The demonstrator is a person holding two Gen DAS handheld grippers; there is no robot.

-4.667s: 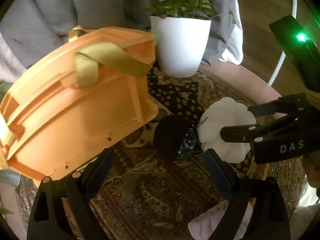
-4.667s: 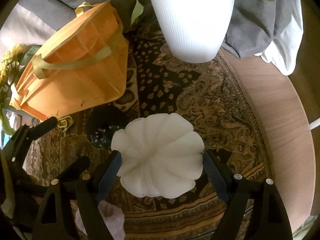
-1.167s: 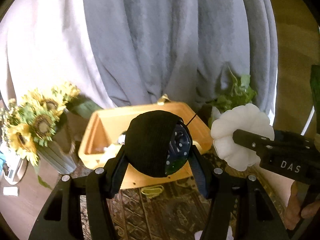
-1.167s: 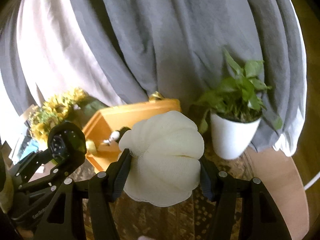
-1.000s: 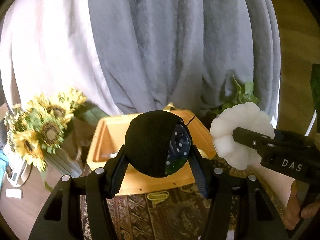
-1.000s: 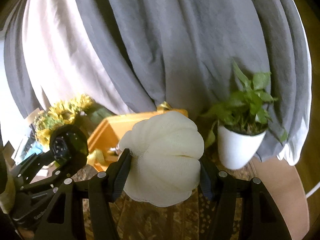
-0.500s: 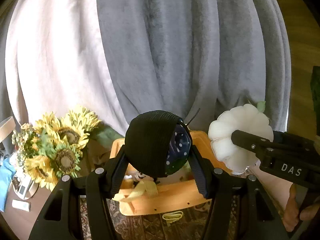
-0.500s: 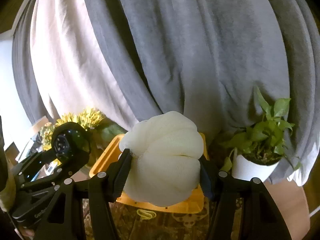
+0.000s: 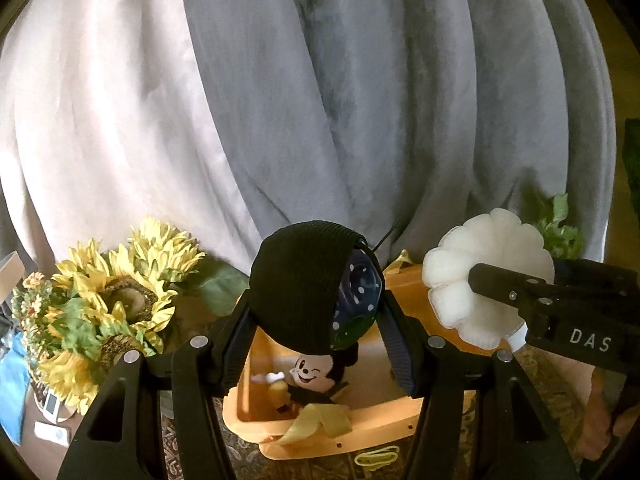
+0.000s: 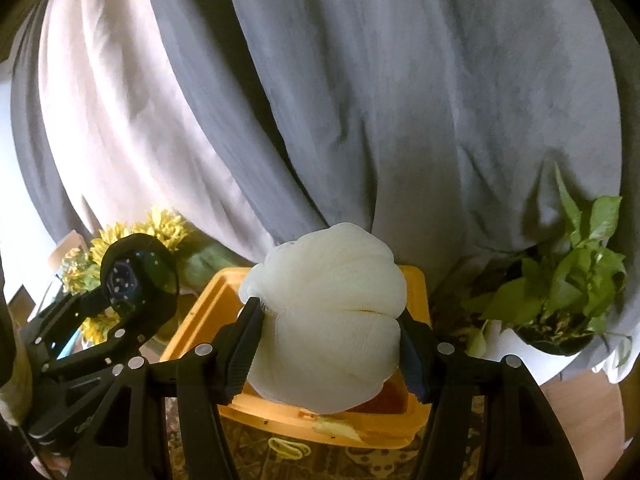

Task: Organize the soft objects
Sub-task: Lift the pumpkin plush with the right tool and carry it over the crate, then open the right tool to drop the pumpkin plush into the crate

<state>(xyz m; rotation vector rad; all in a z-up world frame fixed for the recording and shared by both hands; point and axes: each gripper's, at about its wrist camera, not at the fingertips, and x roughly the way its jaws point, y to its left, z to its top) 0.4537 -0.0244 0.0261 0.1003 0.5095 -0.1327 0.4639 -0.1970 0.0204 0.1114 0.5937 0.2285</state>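
My left gripper point(image 9: 316, 340) is shut on a round black soft object point(image 9: 304, 284) with a dark dotted patch, held above the orange basket point(image 9: 384, 420). A Mickey plush point(image 9: 312, 376) lies inside the basket. My right gripper point(image 10: 330, 354) is shut on a white ribbed pumpkin-shaped cushion point(image 10: 326, 328), also held above the orange basket point(image 10: 280, 412). In the left wrist view the white cushion point(image 9: 480, 276) and right gripper sit to the right of the black object. In the right wrist view the left gripper with the black object point(image 10: 136, 276) is at the left.
A vase of sunflowers point(image 9: 100, 304) stands left of the basket. A potted green plant point(image 10: 560, 280) in a white pot stands at the right. Grey and white draped cloth point(image 9: 320, 100) hangs behind. A patterned rug covers the table under the basket.
Both grippers have risen and tilted up with their objects. The basket now sits lower in view, its inside and the Mickey plush showing.
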